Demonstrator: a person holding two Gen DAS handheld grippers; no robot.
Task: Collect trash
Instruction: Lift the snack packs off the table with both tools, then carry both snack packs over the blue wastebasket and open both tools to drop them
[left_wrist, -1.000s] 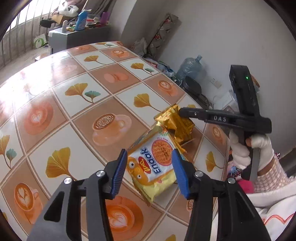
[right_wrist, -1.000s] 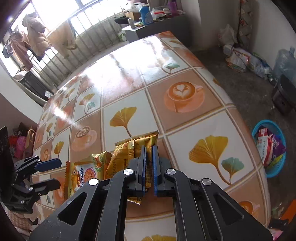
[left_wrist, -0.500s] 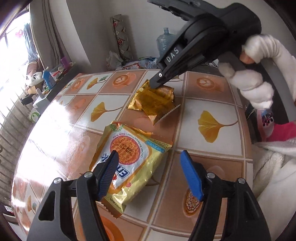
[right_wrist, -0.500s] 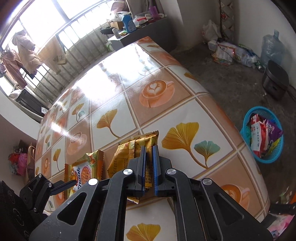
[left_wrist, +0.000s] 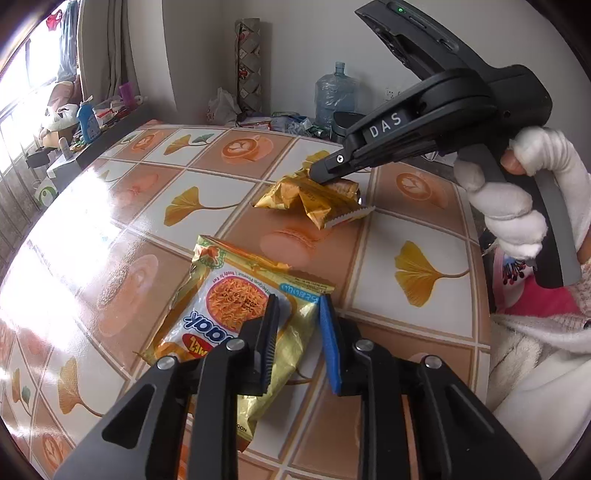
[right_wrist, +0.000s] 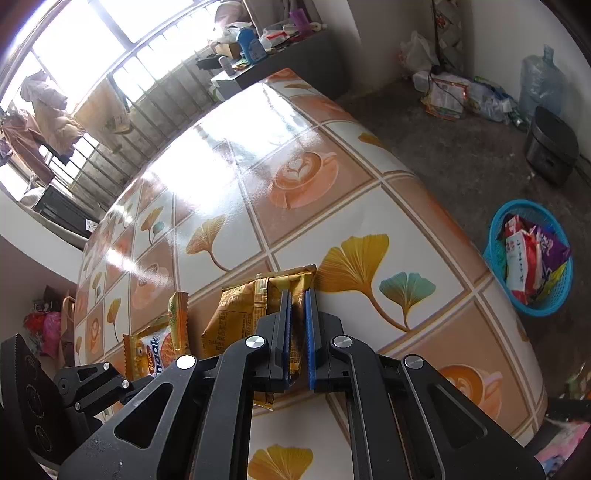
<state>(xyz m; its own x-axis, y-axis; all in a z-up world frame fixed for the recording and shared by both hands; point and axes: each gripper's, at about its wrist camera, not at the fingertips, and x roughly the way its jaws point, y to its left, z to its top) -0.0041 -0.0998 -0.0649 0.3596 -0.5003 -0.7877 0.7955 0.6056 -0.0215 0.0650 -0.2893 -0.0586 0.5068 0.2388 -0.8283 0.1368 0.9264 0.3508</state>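
Note:
A yellow noodle snack packet (left_wrist: 236, 299) lies on the table (left_wrist: 413, 321), which has a coffee-and-leaf patterned cover. My left gripper (left_wrist: 300, 326) has its jaws closing on the packet's right side, and the foil is bunched between the pads. A crumpled gold wrapper (left_wrist: 303, 195) lies farther back. My right gripper (left_wrist: 320, 172), held by a white-gloved hand (left_wrist: 506, 206), is shut on it. In the right wrist view the gold wrapper (right_wrist: 251, 314) sits pinched in that gripper (right_wrist: 297, 295), with the snack packet (right_wrist: 155, 350) to its left.
On the floor right of the table stands a blue basket (right_wrist: 495, 236) holding several wrappers. A dark cooker (right_wrist: 550, 144), a water jug (right_wrist: 539, 77) and loose litter sit by the wall. A cluttered cabinet (right_wrist: 295, 55) stands beyond the table's far end.
My left gripper rolled and moved in over the snack packet, opened wider, then closed around its right side. The right gripper kept its hold on the gold wrapper and barely moved.

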